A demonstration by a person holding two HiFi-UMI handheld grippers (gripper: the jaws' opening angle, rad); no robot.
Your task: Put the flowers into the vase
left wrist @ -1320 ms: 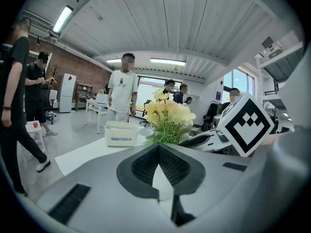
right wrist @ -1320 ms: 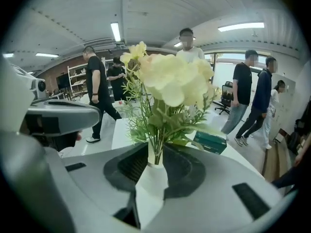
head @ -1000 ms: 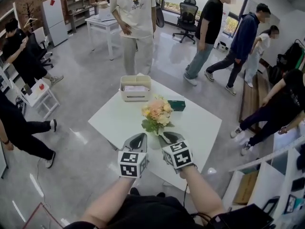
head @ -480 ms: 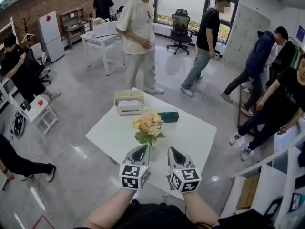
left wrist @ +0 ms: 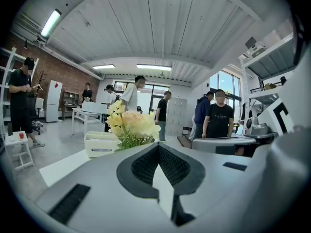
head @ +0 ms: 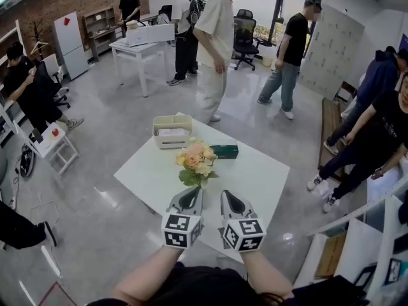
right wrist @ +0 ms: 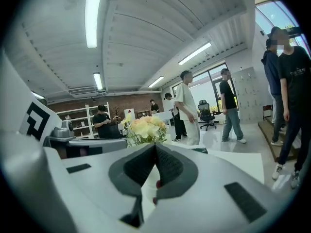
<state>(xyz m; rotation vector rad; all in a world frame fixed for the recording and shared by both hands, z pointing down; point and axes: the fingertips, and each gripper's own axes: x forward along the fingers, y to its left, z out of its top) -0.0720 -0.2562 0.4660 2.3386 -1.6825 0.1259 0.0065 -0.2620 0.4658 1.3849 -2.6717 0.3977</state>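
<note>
The flowers (head: 196,160) are standing up on the white worktop (head: 258,174), just on the near side of the cream box (head: 172,132). The left tool (head: 193,191) is hiding their bottom, so I cannot see a vase. The left tool and the right tool (head: 227,196) are hanging closed and empty, farther from the box. The job is looking done, I think. Next is only checking that the flowers are standing safely.

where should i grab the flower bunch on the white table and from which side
Probably low on the stems, just under the green leaves, not the blooms. The flower bunch stands upright with a wide, soft head, so a level approach from the near table edge suits it. The stems are hidden behind the left tool in the head view.
</note>
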